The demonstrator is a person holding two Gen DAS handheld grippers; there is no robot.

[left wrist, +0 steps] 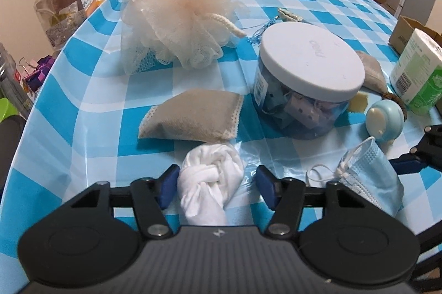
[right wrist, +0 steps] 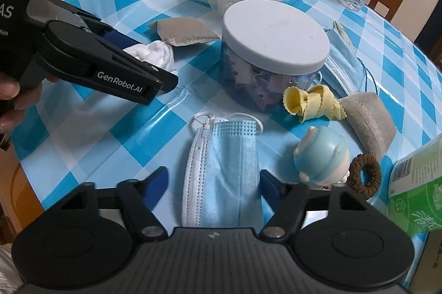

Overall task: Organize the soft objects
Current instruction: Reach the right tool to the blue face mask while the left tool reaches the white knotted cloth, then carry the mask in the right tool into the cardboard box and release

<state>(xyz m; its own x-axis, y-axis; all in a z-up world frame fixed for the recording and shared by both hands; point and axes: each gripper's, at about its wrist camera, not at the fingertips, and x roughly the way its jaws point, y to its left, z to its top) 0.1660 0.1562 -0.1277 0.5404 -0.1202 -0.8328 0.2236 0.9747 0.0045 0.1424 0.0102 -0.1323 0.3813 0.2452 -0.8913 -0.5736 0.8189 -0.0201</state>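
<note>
Left wrist view: crumpled white cloth bundle (left wrist: 211,178) on the blue-and-white checked tablecloth (left wrist: 83,106), between the half-closed jaws of the left gripper (left wrist: 216,187); one pad touching, the other apart, no grip yet. Right wrist view: pleated blue face mask (right wrist: 223,178) between the part-open jaws of the right gripper (right wrist: 214,187), far pad just beside it, not clamped. Judged barely begun: grey fabric pouch (left wrist: 193,117), peach mesh bath pouf (left wrist: 176,17) and clear jar with white lid (left wrist: 309,67) lying scattered, nothing gathered. Destination for sorting not visible; near ends of cloth and mask hidden under gripper bodies.
</note>
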